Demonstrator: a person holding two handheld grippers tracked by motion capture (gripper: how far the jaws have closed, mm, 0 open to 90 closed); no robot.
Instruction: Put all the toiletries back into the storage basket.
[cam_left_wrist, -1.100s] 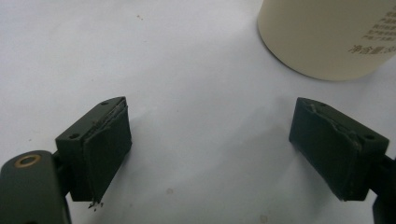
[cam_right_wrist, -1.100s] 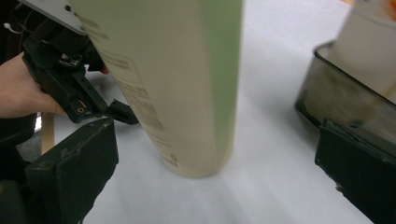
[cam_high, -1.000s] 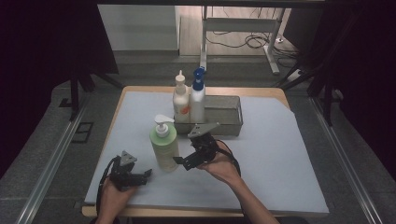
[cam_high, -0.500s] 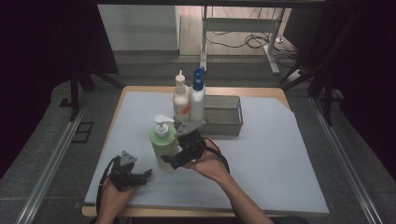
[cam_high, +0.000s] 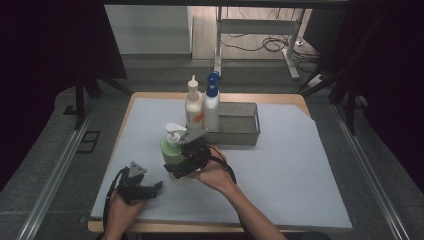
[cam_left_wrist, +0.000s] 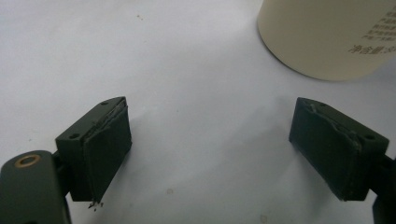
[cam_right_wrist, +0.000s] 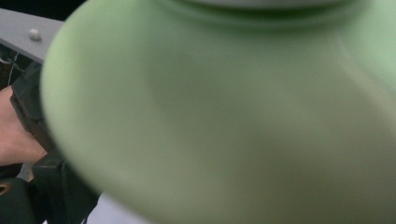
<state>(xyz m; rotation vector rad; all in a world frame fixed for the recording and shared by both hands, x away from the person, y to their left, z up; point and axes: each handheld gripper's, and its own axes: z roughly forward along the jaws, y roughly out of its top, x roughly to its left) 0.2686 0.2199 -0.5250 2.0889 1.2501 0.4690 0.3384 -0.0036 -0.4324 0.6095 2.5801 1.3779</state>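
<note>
A green pump bottle (cam_high: 171, 150) with a white pump stands upright on the white mat, left of centre. My right gripper (cam_high: 176, 169) has come up against its right side, low down. In the right gripper view the blurred green bottle (cam_right_wrist: 233, 116) is very close, and one black jaw stands wide at the lower left beside it. The other jaw is hidden. My left gripper (cam_high: 156, 187) rests on the mat near the front left, open and with nothing in it (cam_left_wrist: 210, 154). The bottle's pale base (cam_left_wrist: 327, 37) lies just beyond its jaws.
A grey metal tray (cam_high: 235, 131) sits at the back centre. A cream bottle (cam_high: 193, 106) and a white bottle with a blue spray head (cam_high: 212, 102) stand at the tray's left end. The white mat (cam_high: 300, 170) covers the wooden table.
My right gripper has moved left from the tray's front to the green bottle and now sits against it. The bottle and the left gripper have stayed put.
</note>
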